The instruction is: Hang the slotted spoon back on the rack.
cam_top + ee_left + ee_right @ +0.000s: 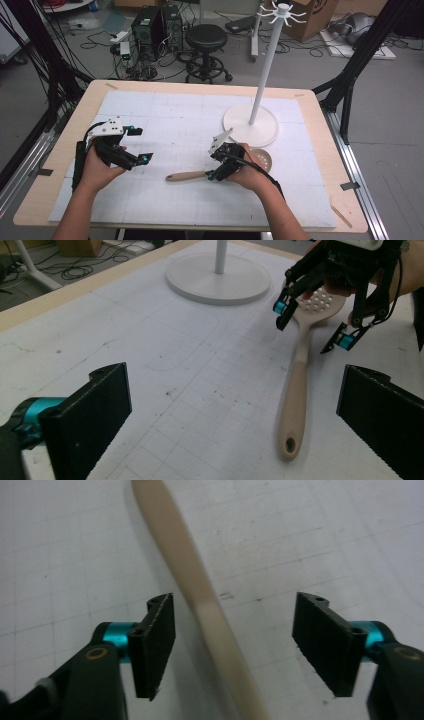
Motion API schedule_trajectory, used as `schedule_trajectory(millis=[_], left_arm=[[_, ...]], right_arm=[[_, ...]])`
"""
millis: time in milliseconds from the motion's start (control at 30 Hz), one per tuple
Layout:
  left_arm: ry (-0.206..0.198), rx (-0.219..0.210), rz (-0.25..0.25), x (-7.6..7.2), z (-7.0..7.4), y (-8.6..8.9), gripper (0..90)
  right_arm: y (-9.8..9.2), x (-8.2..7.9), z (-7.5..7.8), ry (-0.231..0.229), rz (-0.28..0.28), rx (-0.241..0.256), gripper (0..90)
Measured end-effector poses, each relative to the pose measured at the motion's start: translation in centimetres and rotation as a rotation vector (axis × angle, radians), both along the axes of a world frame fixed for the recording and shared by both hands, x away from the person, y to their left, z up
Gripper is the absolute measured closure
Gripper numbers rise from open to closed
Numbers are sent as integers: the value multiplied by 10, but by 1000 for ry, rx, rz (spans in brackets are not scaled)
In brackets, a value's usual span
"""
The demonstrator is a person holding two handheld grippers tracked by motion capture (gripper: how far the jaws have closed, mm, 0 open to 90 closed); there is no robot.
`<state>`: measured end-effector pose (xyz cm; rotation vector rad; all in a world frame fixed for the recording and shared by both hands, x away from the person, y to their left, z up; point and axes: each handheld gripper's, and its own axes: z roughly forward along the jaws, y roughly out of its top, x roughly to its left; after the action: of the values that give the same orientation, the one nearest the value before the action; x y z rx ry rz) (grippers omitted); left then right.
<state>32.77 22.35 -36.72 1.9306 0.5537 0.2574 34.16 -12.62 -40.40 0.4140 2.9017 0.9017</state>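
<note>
A wooden slotted spoon is seen lying flat on the white gridded worktop, lower centre of the high view, its handle pointing toward the frame's left; its perforated bowl is largely hidden behind the person's right hand, only a curved edge being visible. The right gripper is held low over the handle, fingers released and spread to either side of it; in the right gripper view the handle runs blurred from the top of the frame down between the two fingers, closer to the left one; whether that one touches it cannot be made out, and the handle's lower end is cut off by the frame's bottom edge. The left gripper is held at the left of the high view, well apart from the spoon, fingers likewise released and gripping nothing; in the left gripper view the hanging hole in the handle's end is shown at lower right. A white stand occupies the upper right of the worktop, its round base just beside the spoon's bowl; its hooked top is set against floor clutter.
</note>
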Motion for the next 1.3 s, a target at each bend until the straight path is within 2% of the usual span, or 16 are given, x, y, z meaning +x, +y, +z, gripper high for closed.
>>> schedule_trajectory(millis=[67,100,167,267,433,500,567,733,833,933,1000,1167,1300], left_arm=[[2,5,-4,0,-1,-1,17],[2,5,-4,0,-1,-1,17],[2,6,-3,0,-1,-2,17],[3,4,-2,0,-1,-2,17],[-2,1,0,0,0,-1,17],[-1,0,2,0,0,-1,17],[1,1,5,0,-1,-1,17],[-1,6,4,0,-1,-2,17],[-1,10,3,0,-1,-2,17],[-2,5,4,0,-1,-2,17],[-2,7,4,0,-1,-2,17],[-2,14,4,-1,-1,-3,17],[-1,16,4,-1,-1,-3,17]], right_arm=[[4,0,-5,31,6,-31,420],[4,0,-5,31,6,-31,420],[8,1,-9,39,9,-67,463],[10,2,-9,54,17,-73,493],[16,3,-12,60,38,-123,579],[18,1,-13,47,49,-140,582],[19,1,-13,34,60,-141,565],[19,4,-13,48,60,-148,564],[21,5,-12,54,75,-161,593],[24,4,-11,51,97,-176,669],[26,3,-10,56,97,-196,677],[27,3,-9,51,102,-207,686],[27,2,-9,54,106,-207,745]])
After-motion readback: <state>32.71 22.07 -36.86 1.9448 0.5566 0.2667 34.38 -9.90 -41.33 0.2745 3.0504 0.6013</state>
